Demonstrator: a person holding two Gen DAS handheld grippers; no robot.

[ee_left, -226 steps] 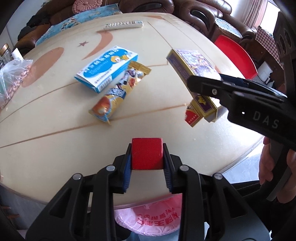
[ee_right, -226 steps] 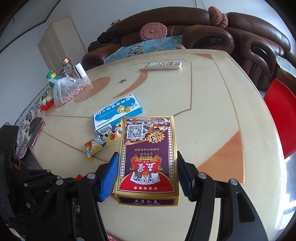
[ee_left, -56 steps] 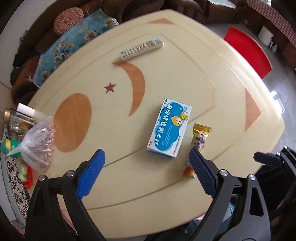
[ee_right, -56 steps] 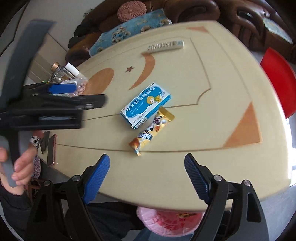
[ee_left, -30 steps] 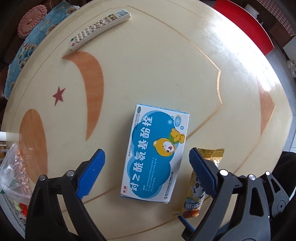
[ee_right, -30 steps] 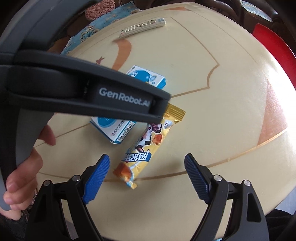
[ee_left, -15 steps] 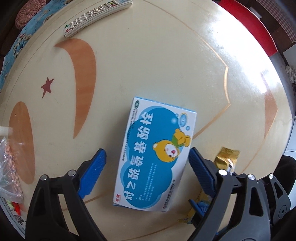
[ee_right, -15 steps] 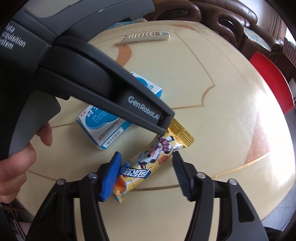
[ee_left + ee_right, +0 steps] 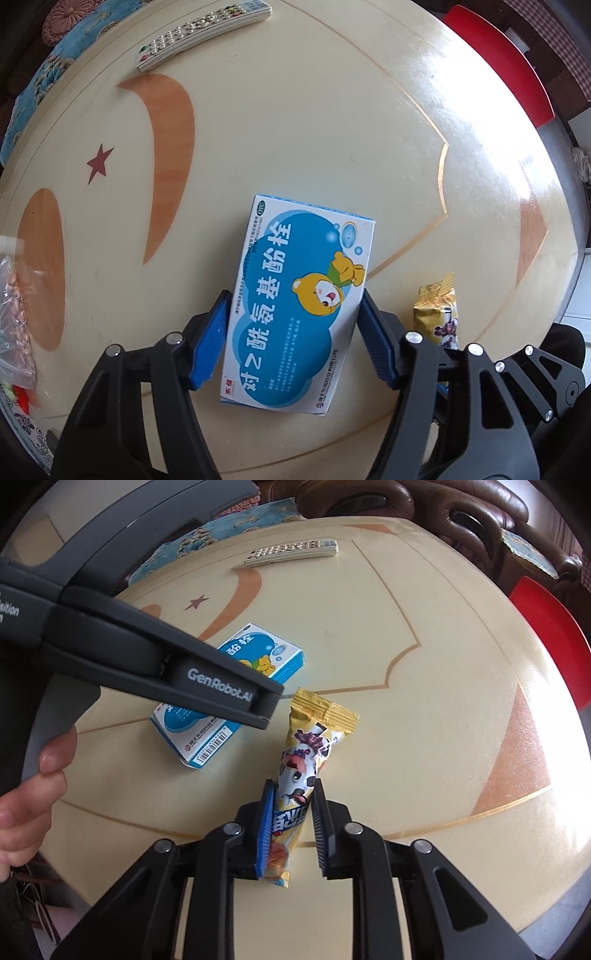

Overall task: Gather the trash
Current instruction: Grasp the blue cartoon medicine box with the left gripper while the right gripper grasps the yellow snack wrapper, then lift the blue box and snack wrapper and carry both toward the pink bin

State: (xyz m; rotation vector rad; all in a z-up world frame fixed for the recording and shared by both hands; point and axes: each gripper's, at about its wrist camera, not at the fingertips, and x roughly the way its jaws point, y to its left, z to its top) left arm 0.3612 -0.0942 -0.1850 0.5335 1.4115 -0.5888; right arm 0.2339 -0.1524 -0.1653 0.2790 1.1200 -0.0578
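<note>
Tools closing: left tool (image 9: 295, 343) now bracketing blue-and-white cardboard medicine box (image 9: 299, 306), right tool (image 9: 291, 827) pinching yellow foil snack wrapper (image 9: 299, 775); both liftable off worktop (image 9: 332, 129).

black hand-held gripper (image 9: 291, 821), blue ribbed pads (image 9: 266, 827), silver screws.

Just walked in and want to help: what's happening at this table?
A person is clearing trash with a tool in each hand. The left tool grips the blue medicine box by its long sides; the right tool is shut on the yellow snack wrapper. Both items lie on the table.
</note>
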